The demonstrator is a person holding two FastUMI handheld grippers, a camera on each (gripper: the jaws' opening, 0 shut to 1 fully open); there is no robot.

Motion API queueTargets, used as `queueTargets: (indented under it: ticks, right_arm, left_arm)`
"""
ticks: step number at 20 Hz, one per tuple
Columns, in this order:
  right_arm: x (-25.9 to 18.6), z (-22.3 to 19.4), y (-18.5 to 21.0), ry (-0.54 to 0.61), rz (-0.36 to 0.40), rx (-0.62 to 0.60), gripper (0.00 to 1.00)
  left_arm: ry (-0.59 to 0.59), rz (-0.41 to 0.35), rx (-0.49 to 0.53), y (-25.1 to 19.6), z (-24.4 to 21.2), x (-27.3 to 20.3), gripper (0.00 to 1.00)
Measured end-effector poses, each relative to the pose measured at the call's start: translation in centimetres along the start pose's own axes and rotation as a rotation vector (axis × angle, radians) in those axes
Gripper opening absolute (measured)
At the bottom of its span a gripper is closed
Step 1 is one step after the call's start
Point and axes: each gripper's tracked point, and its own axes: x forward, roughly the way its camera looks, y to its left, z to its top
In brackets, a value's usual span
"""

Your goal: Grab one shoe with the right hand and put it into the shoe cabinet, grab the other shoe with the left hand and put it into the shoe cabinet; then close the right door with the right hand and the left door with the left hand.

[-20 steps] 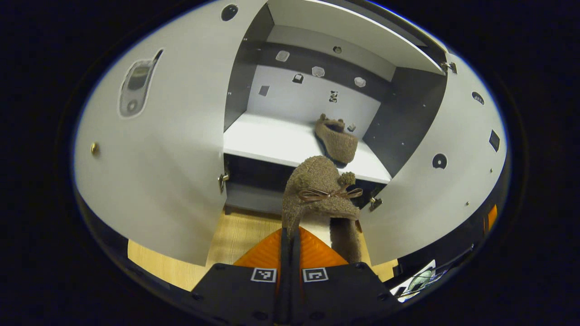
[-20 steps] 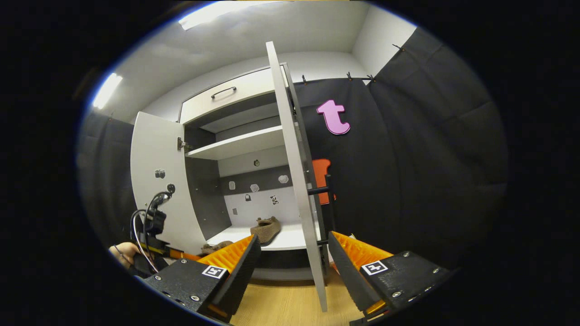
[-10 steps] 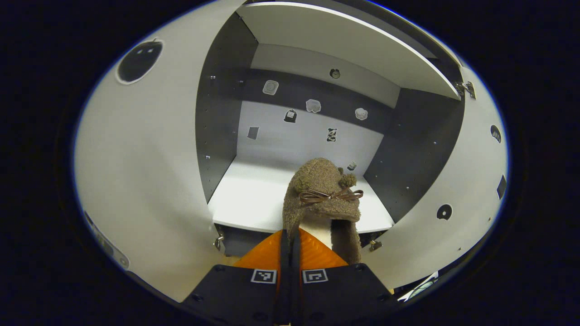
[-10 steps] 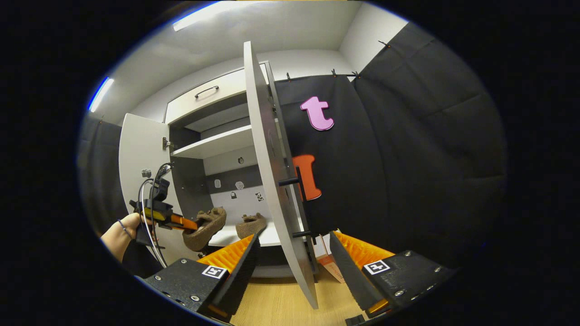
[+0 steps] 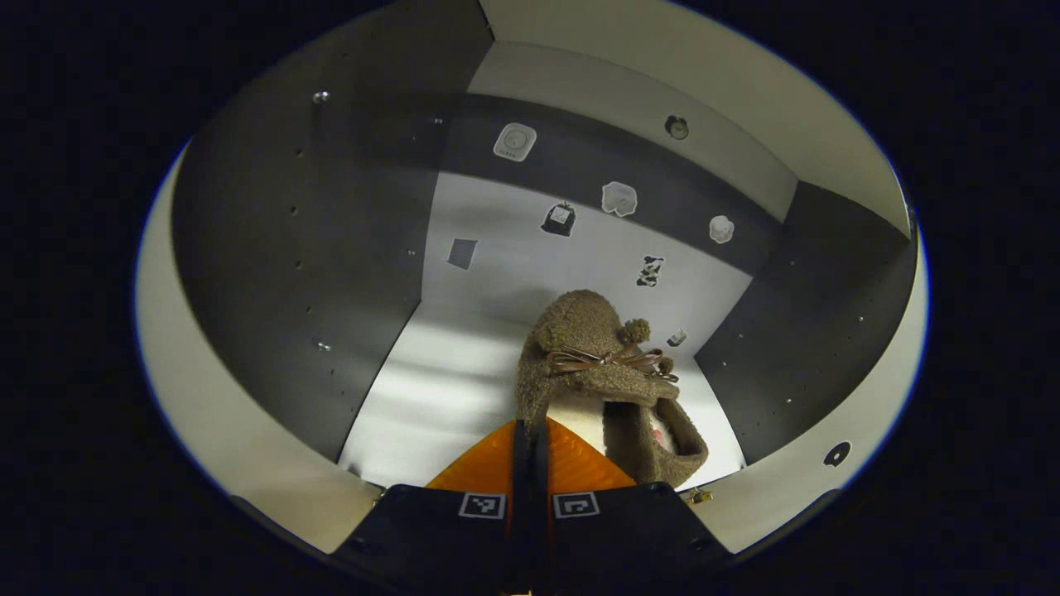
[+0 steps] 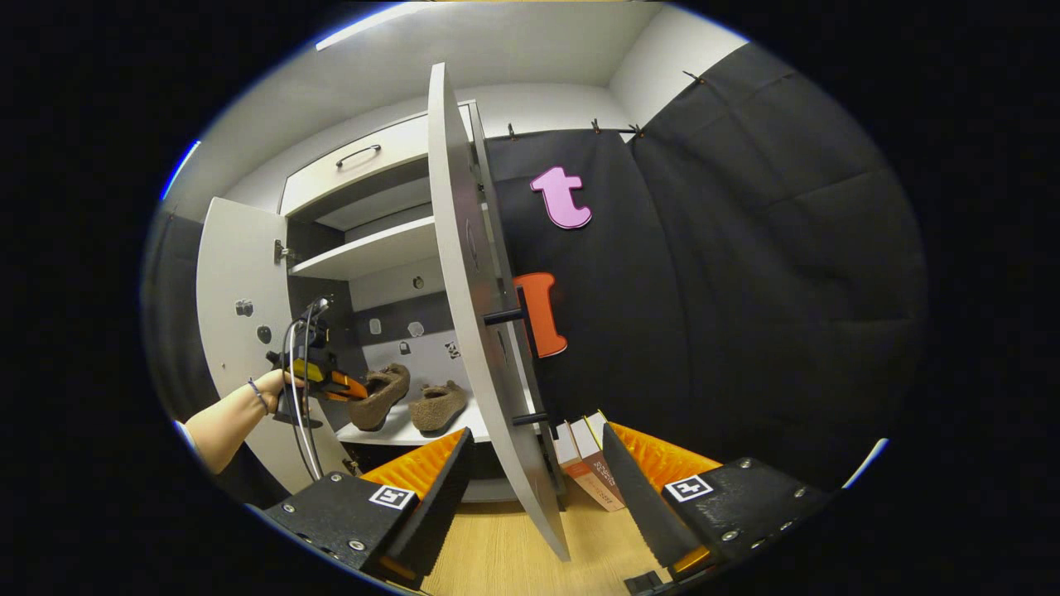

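Left gripper view: left gripper (image 5: 530, 439) pinches the collar of a brown fuzzy slipper (image 5: 592, 364), held above the white shelf (image 5: 431, 397) inside the shoe cabinet | right gripper (image 6: 538, 480) wide, holding nothing, straddling the right door (image 6: 464, 273) | step: placing second shoe (first slipper (image 6: 439, 406) already on shelf) | next: lower, release beside it.

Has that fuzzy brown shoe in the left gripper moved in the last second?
Yes. The held shoe went up and forward, from below the shelf edge to over it, beside the other shoe.
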Motion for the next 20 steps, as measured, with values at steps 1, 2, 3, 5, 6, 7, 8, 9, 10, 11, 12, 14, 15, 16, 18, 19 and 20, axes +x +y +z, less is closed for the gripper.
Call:
queueTargets:
  ticks: [1,2,3,5,6,7,8,9,10,11,12,14,15,16,18,19,20]
  right_arm:
    - [0.1,0.0,0.1,-0.002,-0.003,-0.001,0.94]
    - [0.2,0.2,0.2,-0.006,-0.006,-0.002,0.94]
    - [0.2,0.3,0.3,-0.009,-0.008,-0.004,0.94]
    - [0.4,0.4,0.3,-0.012,-0.014,-0.004,0.94]
    - [0.4,0.5,0.1,-0.011,-0.018,-0.001,0.94]
    - [0.6,0.3,0.1,-0.009,-0.023,0.002,0.94]
    - [0.8,0.3,0.0,-0.005,-0.028,0.006,0.94]
    - [0.9,0.0,0.0,0.001,-0.031,0.009,0.94]
    - [1.0,-0.1,0.0,0.007,-0.03,0.013,0.94]
    - [1.2,-0.2,0.1,0.013,-0.028,0.015,0.94]
    - [1.3,-0.4,0.3,0.018,-0.023,0.015,0.94]
    - [1.5,-0.4,0.8,0.021,-0.01,0.009,0.94]
    - [1.6,-0.3,1.1,0.021,-0.002,0.006,0.94]
    - [1.6,-0.3,1.3,0.02,0.007,0.003,0.94]
    - [1.7,0.0,1.7,0.016,0.023,0.0,0.94]
    - [1.6,0.1,1.9,0.013,0.03,-0.001,0.94]
    - [1.5,0.1,2.0,0.011,0.034,-0.002,0.94]
  left_arm:
    - [0.014,0.008,-0.007,0.3,0.0,1.0,0.07]
    - [0.032,0.019,-0.007,0.5,-0.3,2.1,0.07]
    - [0.05,0.031,-0.003,0.9,-0.6,3.1,0.07]
    - [0.09,0.058,0.003,1.4,-1.5,4.4,0.07]
    - [0.094,0.068,0.002,1.5,-1.6,4.9,0.07]
    - [0.091,0.067,0.0,1.4,-1.3,5.2,0.1]
    - [0.08,0.071,0.007,1.4,-1.1,5.3,0.1]
    - [0.06,0.071,0.031,1.3,-0.6,5.4,0.16]
    - [0.044,0.07,0.05,1.0,-0.1,5.1,0.21]
    - [0.027,0.063,0.067,0.5,0.4,4.5,0.23]
    - [0.012,0.056,0.081,0.1,0.8,3.9,0.23]
    - [-0.016,0.036,0.094,-1.1,1.3,2.4,0.41]
    - [-0.037,0.029,0.102,-1.6,1.8,1.3,0.58]
    - [-0.062,0.023,0.109,-2.0,2.4,0.5,0.52]
    - [-0.119,0.018,0.128,-2.8,3.6,-2.0,0.64]
    - [-0.147,0.014,0.136,-3.2,4.1,-3.3,0.75]
    - [-0.172,0.007,0.141,-3.7,4.4,-4.6,0.75]
